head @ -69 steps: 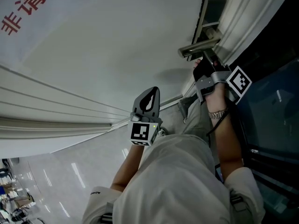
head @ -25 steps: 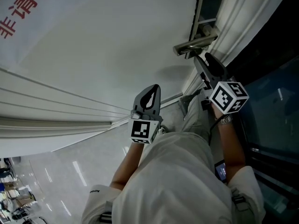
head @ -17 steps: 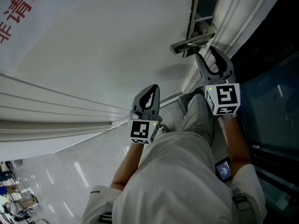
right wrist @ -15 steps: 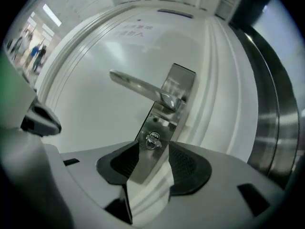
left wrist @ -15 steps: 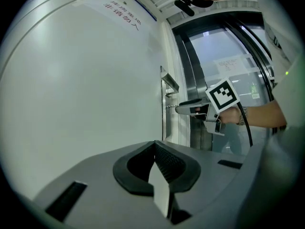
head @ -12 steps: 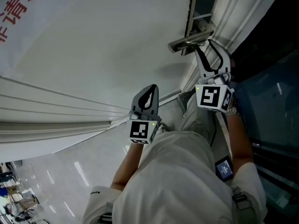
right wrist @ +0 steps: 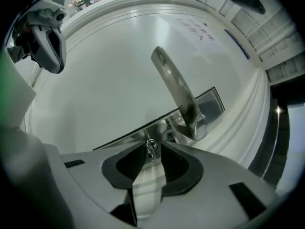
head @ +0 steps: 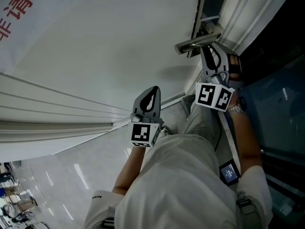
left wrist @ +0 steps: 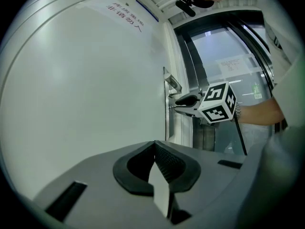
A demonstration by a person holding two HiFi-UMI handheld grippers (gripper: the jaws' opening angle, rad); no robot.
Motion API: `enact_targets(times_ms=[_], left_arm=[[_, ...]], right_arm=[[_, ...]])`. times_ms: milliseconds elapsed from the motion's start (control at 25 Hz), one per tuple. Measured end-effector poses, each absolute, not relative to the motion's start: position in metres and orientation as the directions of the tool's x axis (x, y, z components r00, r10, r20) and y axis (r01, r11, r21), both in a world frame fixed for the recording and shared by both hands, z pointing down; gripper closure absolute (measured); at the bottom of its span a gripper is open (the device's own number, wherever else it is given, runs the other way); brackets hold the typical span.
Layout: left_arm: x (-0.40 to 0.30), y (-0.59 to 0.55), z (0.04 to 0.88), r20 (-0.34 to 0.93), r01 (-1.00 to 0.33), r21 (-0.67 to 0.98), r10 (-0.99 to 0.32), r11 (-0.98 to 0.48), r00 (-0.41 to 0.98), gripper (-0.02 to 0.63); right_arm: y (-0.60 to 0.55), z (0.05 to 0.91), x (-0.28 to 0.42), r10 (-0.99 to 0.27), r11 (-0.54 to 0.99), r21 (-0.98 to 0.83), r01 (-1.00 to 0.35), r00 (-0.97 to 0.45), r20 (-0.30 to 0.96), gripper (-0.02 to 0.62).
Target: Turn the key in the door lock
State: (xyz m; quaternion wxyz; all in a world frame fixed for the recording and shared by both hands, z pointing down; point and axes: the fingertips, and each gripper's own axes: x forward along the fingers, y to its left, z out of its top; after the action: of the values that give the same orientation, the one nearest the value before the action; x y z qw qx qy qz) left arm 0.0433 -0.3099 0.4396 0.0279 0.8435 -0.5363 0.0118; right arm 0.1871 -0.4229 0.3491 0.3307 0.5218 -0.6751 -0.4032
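- Jaws, right gripper (right wrist: 151, 144): closing, with the key (right wrist: 151, 150) between the tips; pads appear not yet pressed on it, though the close view leaves this uncertain
- Jaws, left gripper (left wrist: 155, 144): clenched together, nothing between them
- Key: small, metal, seated in the lock just below the foot of the door handle (right wrist: 177, 90), on the steel lock plate (right wrist: 212, 105)
- Door handle: silver lever, standing out from the white door (head: 119, 46) at its edge
- Right gripper, head view (head: 208, 49): pointed at the lock directly under the handle (head: 198, 43), marker cube (head: 213, 95) behind the jaws, a wristwatch (head: 236, 109) on the arm
- Left gripper, head view (head: 153, 90): held low beside the door panel, well apart from the handle
- Door marking: red characters (head: 19, 8) at the upper left
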Motion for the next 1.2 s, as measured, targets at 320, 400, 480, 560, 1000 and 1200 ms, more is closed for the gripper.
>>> enact_targets(times_ms=[320, 400, 480, 560, 1000, 1200], left_arm=[[0.0396, -0.3104, 0.4398, 0.052, -0.912, 0.035, -0.91, -0.41, 0.411, 0.597], [0.0399, -0.3108, 0.44, 0.052, -0.911, 0.034, -0.91, -0.411, 0.412, 0.597], [0.0399, -0.3112, 0.4406, 0.054, -0.911, 0.034, -0.91, -0.41, 0.412, 0.597], [0.0404, -0.3115, 0.4414, 0.056, -0.911, 0.034, -0.909, -0.411, 0.413, 0.597], [0.0402, -0.309, 0.4418, 0.058, -0.908, 0.031, -0.906, -0.418, 0.419, 0.597], [0.0405, -0.3085, 0.4428, 0.064, -0.907, 0.029, -0.905, -0.419, 0.42, 0.597]], right_arm=[[-0.4266, 0.3513, 0.1876, -0.973, 0.131, 0.862, -0.489, -0.229, 0.018, 0.577], [-0.4268, 0.351, 0.1877, -0.973, 0.134, 0.85, -0.51, -0.231, 0.014, 0.578], [-0.4271, 0.3505, 0.1876, -0.972, 0.146, 0.827, -0.542, -0.236, 0.017, 0.578], [-0.4276, 0.3499, 0.1882, -0.969, 0.167, 0.794, -0.585, -0.245, 0.023, 0.578], [-0.4295, 0.3433, 0.1922, -0.945, 0.32, 0.386, -0.865, -0.321, 0.066, 0.581], [-0.4304, 0.3436, 0.1956, -0.936, 0.352, 0.215, -0.911, -0.348, 0.057, 0.582]])
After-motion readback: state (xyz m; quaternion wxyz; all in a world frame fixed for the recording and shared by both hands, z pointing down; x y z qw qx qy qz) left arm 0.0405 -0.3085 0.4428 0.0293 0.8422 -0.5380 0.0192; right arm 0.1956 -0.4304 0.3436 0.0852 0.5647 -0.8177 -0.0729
